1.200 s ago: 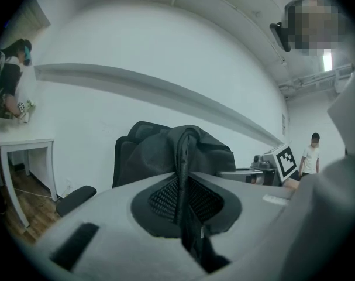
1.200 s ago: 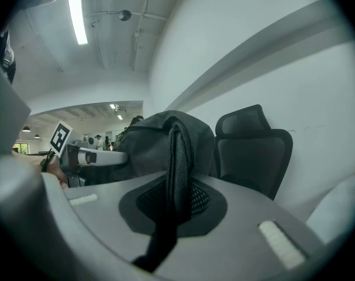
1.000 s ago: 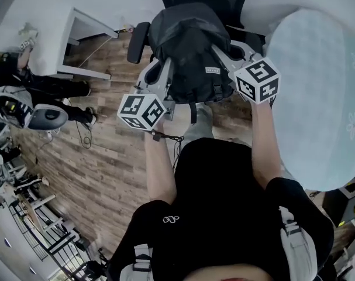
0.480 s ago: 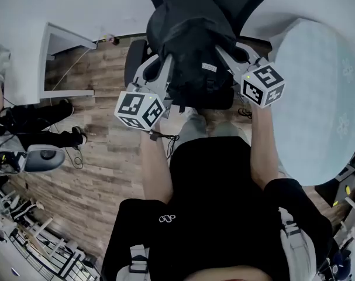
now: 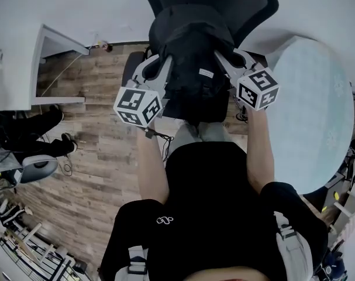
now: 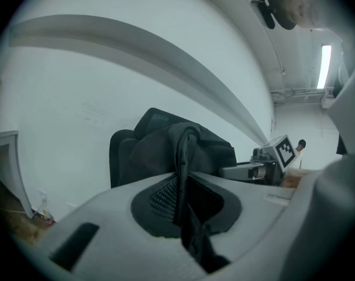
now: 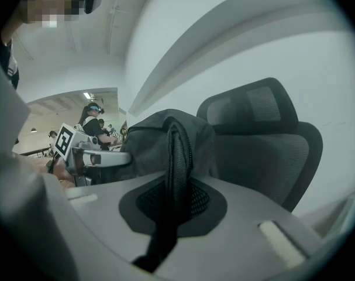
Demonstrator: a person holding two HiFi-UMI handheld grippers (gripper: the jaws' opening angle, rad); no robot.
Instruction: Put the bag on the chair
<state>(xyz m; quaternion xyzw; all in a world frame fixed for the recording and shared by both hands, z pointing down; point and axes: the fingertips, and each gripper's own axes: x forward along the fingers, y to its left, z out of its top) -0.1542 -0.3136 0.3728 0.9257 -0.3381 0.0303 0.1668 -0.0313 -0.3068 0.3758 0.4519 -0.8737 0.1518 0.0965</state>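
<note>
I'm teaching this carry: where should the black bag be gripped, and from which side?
Probably its straps, from the person's side: each is a thin flat band jaws can shut on. Left gripper and right gripper hold one each, bag between them.

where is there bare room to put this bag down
The round table right of the chair shows a bare top. The wood floor between the white desk and the chair is mostly bare. The chair seat is hidden under the bag. Crowded: the lower left, with racks and another person.
</note>
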